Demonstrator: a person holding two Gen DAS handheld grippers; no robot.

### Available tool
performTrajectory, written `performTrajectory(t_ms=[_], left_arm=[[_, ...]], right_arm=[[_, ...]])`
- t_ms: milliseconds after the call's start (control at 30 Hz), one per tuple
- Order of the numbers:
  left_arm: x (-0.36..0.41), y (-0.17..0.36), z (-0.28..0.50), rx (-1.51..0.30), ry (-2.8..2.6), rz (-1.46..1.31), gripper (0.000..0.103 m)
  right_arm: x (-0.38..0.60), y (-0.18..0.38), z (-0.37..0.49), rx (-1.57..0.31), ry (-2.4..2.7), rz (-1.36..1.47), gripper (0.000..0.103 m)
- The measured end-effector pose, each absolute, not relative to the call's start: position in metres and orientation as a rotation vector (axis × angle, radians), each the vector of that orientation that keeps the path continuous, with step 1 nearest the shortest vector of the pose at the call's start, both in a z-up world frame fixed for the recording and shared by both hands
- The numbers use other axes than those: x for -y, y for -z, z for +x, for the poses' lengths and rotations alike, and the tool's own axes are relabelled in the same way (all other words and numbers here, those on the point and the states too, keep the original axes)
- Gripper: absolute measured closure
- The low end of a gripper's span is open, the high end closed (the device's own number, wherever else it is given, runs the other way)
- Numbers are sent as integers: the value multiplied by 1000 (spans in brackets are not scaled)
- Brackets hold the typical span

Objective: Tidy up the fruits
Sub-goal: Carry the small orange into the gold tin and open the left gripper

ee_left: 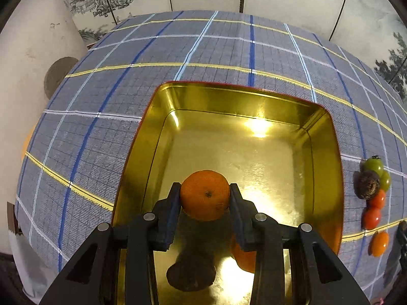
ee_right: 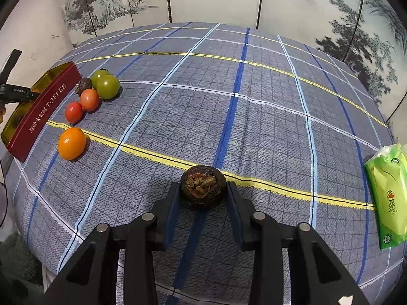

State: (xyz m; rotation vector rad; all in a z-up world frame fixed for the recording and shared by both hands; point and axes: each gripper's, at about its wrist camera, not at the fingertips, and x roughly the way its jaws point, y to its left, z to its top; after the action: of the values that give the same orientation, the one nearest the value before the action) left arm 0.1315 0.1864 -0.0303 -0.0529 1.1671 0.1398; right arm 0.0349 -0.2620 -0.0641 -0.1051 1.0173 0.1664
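Left gripper [ee_left: 205, 190] jaws clamp a dimpled round orange [ee_left: 205, 194] over the glossy gold tin [ee_left: 328, 152]; right gripper [ee_right: 203, 189] jaws clamp a wrinkled dark fruit [ee_right: 203, 186].

The tin [ee_left: 328, 157] shines gold inside (dark red outside, white lettering). The tablecloth [ee_right: 254, 117] is grey-blue plaid, striped blue, white and yellow.

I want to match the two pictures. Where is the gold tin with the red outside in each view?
Left wrist view: the tin fills the centre and bottom, open side up, under the left gripper, which holds an orange.
Right wrist view: the tin is at the far left edge, red wall showing.
Shared landmark: the green tomatoes beside the tin.
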Motion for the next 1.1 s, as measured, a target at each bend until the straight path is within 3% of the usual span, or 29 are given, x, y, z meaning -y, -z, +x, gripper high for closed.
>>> performTrajectory(t_ms=[767,1100], left_arm=[[-187,42,129,-1179,-131,-47,63],[-190,37,118,-1148,-109,-96,47]], right_arm=[[259,65,37,-1034,-137,-99,70],[256,63,37,-1050,-110,-92,70]])
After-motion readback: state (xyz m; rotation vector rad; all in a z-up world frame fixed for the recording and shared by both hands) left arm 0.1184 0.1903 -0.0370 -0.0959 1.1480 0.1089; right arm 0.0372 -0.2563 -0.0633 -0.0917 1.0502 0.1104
